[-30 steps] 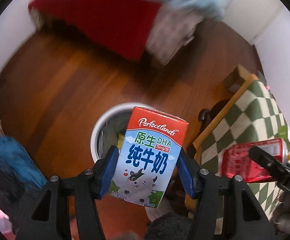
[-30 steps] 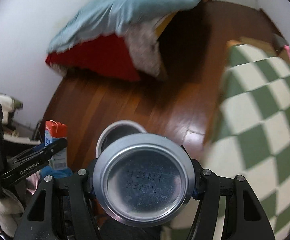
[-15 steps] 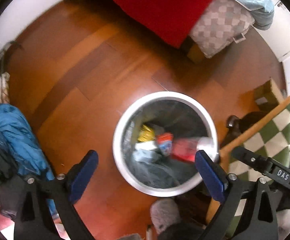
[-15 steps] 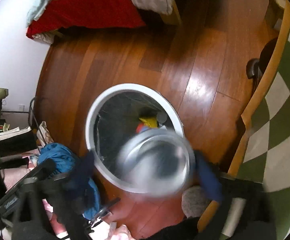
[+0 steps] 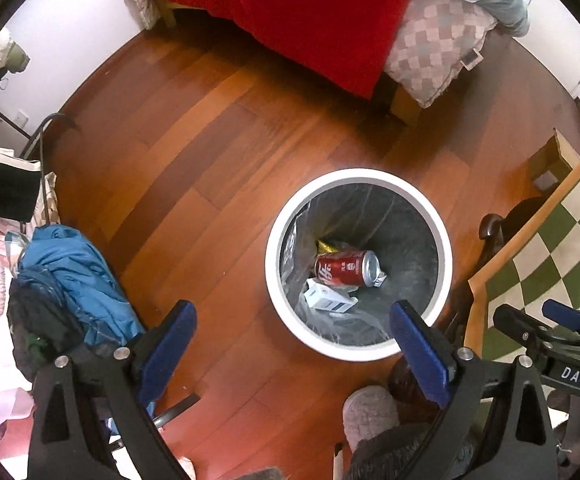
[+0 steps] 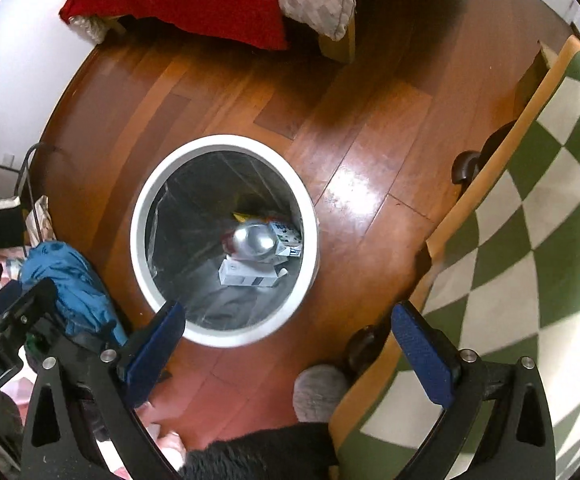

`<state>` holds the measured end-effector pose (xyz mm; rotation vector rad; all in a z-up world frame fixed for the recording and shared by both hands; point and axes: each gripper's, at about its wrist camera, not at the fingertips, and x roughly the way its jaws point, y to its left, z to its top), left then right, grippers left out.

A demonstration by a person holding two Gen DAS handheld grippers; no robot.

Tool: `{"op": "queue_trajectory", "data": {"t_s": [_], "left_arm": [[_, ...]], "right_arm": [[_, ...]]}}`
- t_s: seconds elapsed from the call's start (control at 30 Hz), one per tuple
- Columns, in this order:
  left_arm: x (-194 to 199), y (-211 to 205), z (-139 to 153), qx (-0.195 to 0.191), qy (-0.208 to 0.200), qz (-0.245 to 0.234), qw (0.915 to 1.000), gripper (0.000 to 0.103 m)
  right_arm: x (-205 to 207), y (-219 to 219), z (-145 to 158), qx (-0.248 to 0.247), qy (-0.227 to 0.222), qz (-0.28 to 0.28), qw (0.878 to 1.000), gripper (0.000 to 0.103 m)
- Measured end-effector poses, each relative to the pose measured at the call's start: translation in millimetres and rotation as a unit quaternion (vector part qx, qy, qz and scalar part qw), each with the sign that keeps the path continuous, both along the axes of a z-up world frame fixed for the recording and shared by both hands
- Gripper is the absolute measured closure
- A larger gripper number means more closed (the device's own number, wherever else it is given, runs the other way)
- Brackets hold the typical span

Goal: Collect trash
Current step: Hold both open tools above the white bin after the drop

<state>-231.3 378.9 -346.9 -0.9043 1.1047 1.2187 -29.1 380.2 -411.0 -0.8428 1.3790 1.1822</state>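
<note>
Left wrist view, left gripper (image 5: 292, 344): our fingers stand wide apart and hold nothing; we hang above the wooden floor (image 5: 193, 152) at the near edge of the bin.
Left wrist view, bin (image 5: 277, 272): white, round, lined with a clear bag, standing between the blue bundle of clothes (image 5: 77, 276) and the green checked tablecloth (image 5: 546, 248).
Left wrist view, trash: the red can (image 5: 348, 269) lies on its side at the bottom, with the white carton (image 5: 327, 299) just beside and partly under it, and a yellow wrapper (image 5: 327, 246) peeks out behind.
Left wrist view, other hand: the right gripper (image 5: 546, 332) shows at the right edge over the tablecloth.
Right wrist view, right gripper (image 6: 290, 340): our fingers are spread wide and empty, above the near rim of the bin (image 6: 139, 236).
Right wrist view, trash: the can (image 6: 253, 242) looks blurred, its silver end toward us; we cannot tell whether it has come to rest. The carton (image 6: 249, 274) lies below it, and another small printed carton (image 6: 285, 236) sits at its right.
Step in hand: we judge the drop made, with both pieces inside the bin.
Doing it well: we should lift both grippers straight up with the fingers wide, clear of the rim and the bag, and check that nothing has caught on the liner before we turn toward the tablecloth for more.
</note>
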Motion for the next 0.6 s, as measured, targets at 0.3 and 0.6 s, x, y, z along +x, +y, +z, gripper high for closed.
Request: {"op": "queue_trajectory", "data": {"t_s": [0.3, 0.6], "left_arm": [[-6.1, -30.5, 49.2, 0.041, -0.001, -0.002, 0.9992, 0.005], [-7.8, -72.1, 105.9, 0.086, -0.017, -0.014, 0.996, 0.005]], "right_arm": [[-7.8, -32.3, 58.1, 0.039, -0.004, 0.016, 0.999, 0.0], [-13.7, -79.3, 132.0, 0.101, -0.006, 0.022, 0.995, 0.0]]}}
